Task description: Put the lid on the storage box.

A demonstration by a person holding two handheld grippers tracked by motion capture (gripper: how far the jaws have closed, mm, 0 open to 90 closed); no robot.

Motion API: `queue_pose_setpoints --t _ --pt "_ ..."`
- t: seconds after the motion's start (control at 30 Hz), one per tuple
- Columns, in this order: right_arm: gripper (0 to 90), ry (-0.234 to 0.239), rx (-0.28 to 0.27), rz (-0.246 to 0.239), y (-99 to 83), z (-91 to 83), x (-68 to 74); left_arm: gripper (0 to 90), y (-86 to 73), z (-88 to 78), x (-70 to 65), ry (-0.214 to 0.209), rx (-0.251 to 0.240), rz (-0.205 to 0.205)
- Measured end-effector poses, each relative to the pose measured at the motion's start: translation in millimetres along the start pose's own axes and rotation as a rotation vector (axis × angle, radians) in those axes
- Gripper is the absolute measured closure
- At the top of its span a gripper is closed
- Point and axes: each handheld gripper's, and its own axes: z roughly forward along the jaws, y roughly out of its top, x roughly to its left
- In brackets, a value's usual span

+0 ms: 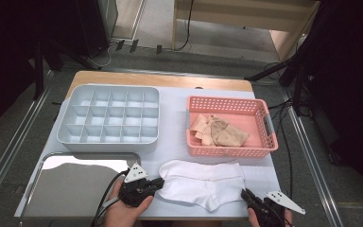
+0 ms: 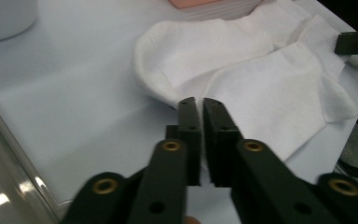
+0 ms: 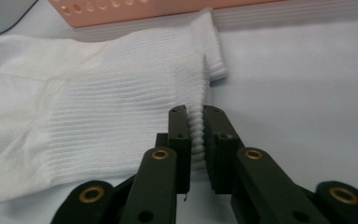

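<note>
Holding a pair of white socks (image 1: 202,184) at both ends, we see two hand-held grippers at the near edge of a table (image 1: 175,135) covered in pale sheeting. Starting at the left, a shiny metal tray (image 1: 71,187) lies at the near corner with a grey divided organiser (image 1: 108,118) behind it. Just right of the tray, the left gripper (image 1: 159,181) sits at the toe end of the socks; its jaws are drawn almost together, and in the left gripper view (image 2: 201,103) the tips rest at the fabric edge, though we cannot tell whether any cloth is pinched. The socks lie flat, one stacked on the other, soft and clean, with ribbed cuffs towards the right. Behind them stands a pink perforated basket (image 1: 264,142) holding beige socks (image 1: 219,131). At the far right, the right gripper (image 1: 244,194) is clamped on the ribbed cuff edge, seen clearly in the right gripper view (image 3: 196,111). Gripping opposite ends likely keeps the pair stretched flat, perhaps for folding or lifting together.
</note>
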Motion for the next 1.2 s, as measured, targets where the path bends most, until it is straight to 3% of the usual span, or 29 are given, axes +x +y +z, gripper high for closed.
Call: queue_pose_setpoints --t 0.23,0.4,0.53,0.57,0.83,0.97,1.2 --pt "85.2 0.018 -0.052 -0.007 10.3 -12.7 0.9 90.0 8.7 -10.8 -1.1 -0.004 -0.052 0.004" --pt "85.4 0.027 -0.099 -0.014 29.0 -17.2 2.2 90.0 19.8 -10.1 1.4 -0.003 -0.077 -0.007" --pt "85.3 0.030 -0.077 -0.029 42.9 -6.2 2.4 90.0 26.1 -3.3 9.8 0.005 -0.074 -0.040" --pt "85.3 0.032 -0.058 -0.021 46.9 4.4 -0.3 90.0 27.4 -0.5 11.7 0.014 -0.067 -0.041" --pt "85.3 0.019 0.008 0.000 47.7 34.0 -12.3 90.0 32.1 10.9 24.2 0.058 -0.048 -0.047" --pt "85.3 0.012 -0.004 0.009 47.3 39.1 -16.2 90.0 29.5 17.5 24.1 0.069 -0.024 -0.047" --pt "84.0 0.013 -0.020 -0.004 46.4 40.5 -17.2 90.0 29.4 13.6 21.6 0.047 -0.012 -0.043"
